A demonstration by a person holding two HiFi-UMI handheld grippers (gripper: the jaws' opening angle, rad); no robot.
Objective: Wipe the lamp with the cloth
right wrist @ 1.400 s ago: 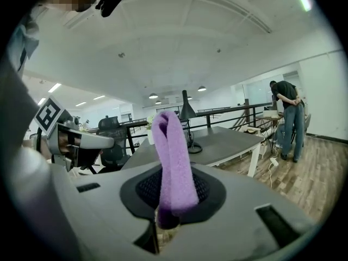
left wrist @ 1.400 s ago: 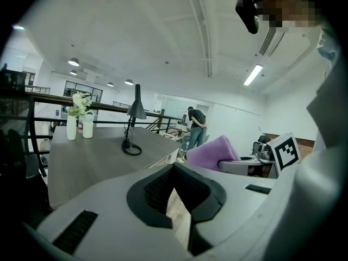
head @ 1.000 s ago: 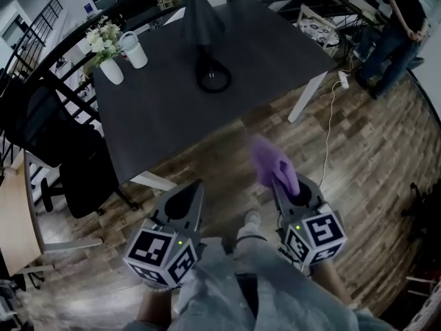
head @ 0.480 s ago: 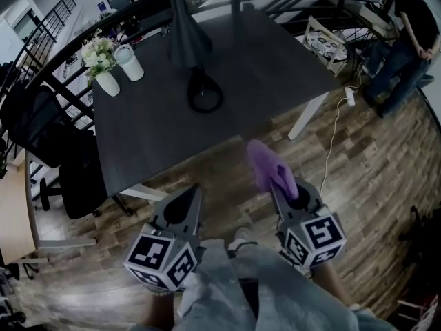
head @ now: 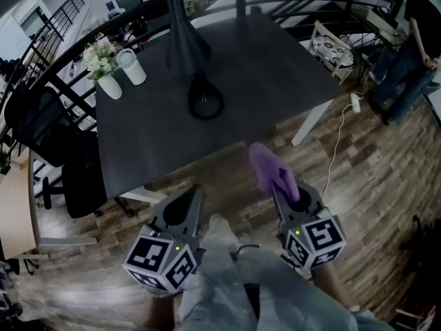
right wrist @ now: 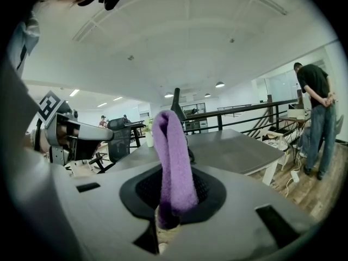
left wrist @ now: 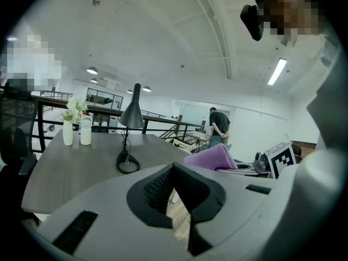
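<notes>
The black lamp stands on the dark table (head: pixel 275 67), its ring base (head: pixel 205 99) nearer me and its cone shade (head: pixel 183 45) behind. Both grippers hang over the wooden floor, short of the table's near edge. My right gripper (head: pixel 279 178) is shut on a purple cloth (head: pixel 271 165) that sticks up from its jaws. In the right gripper view the cloth (right wrist: pixel 172 156) hides most of the lamp (right wrist: pixel 176 99). My left gripper (head: pixel 195 189) is shut with nothing in it. The left gripper view shows the lamp (left wrist: pixel 130 119) ahead and to the left.
A white vase of flowers (head: pixel 103 64) and a white bottle (head: pixel 132 66) stand at the table's far left corner. A black office chair (head: pixel 76 164) is left of the table. A person (head: pixel 413 19) stands at the far right, near a power strip with cable (head: pixel 355 102).
The table and lamp have shifted slightly nearer in the head view as I step forward. Both grippers keep their places, the right still gripping the cloth.
</notes>
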